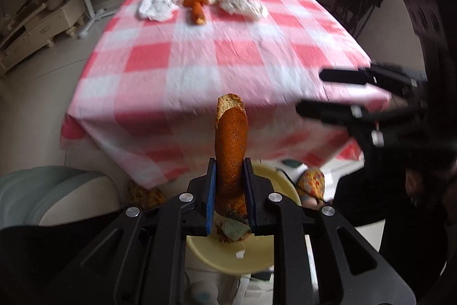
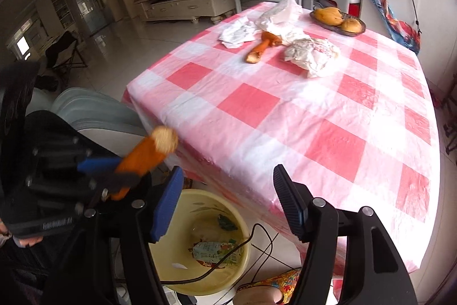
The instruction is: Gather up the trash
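My left gripper [image 1: 230, 170] is shut on a long strip of orange peel [image 1: 231, 145], held upright over the yellow trash basin [image 1: 228, 256] below the table's near edge. The same peel [image 2: 148, 153] shows at the left in the right wrist view. My right gripper [image 2: 228, 185] is open and empty, above the basin [image 2: 182, 250], which holds a drink carton [image 2: 214, 250]. On the far part of the checked tablecloth [image 2: 285, 110] lie another orange peel [image 2: 262, 46], a crumpled tissue [image 2: 237, 32], a crumpled wrapper [image 2: 314, 53] and a white plastic bag [image 2: 280, 15].
A dark plate with orange fruit [image 2: 337, 19] sits at the table's far edge. A grey-green chair [image 2: 91, 110] stands left of the basin. A black cable [image 2: 257, 245] runs over the basin's rim. A slippered foot [image 2: 271, 287] is beside it.
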`<act>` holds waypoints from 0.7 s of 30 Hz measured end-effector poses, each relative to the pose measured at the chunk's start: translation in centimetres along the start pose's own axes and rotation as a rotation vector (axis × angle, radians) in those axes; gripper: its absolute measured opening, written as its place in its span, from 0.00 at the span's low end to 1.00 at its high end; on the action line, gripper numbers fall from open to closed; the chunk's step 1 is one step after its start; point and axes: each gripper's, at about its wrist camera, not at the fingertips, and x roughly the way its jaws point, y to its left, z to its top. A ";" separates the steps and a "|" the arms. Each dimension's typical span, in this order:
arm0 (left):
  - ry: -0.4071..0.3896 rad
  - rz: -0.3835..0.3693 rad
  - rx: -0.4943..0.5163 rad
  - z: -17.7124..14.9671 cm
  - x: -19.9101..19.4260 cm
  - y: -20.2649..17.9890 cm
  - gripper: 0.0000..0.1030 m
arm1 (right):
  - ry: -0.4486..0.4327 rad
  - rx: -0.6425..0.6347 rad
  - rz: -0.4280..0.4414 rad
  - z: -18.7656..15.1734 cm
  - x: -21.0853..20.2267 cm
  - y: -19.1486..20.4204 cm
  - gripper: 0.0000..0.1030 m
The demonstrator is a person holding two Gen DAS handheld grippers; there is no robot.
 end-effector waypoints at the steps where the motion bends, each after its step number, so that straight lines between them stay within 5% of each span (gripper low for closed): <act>1: 0.026 -0.012 0.013 -0.5 0.2 -0.3 0.18 | 0.000 0.007 -0.003 0.0 0.0 -0.2 0.61; 7: 0.031 0.003 0.040 -1.3 -0.6 -0.8 0.45 | 0.003 0.011 -0.010 -0.3 -0.2 -0.2 0.64; 21: -0.200 0.162 -0.145 4.9 -4.0 4.6 0.63 | -0.018 -0.023 0.006 0.0 0.0 0.9 0.65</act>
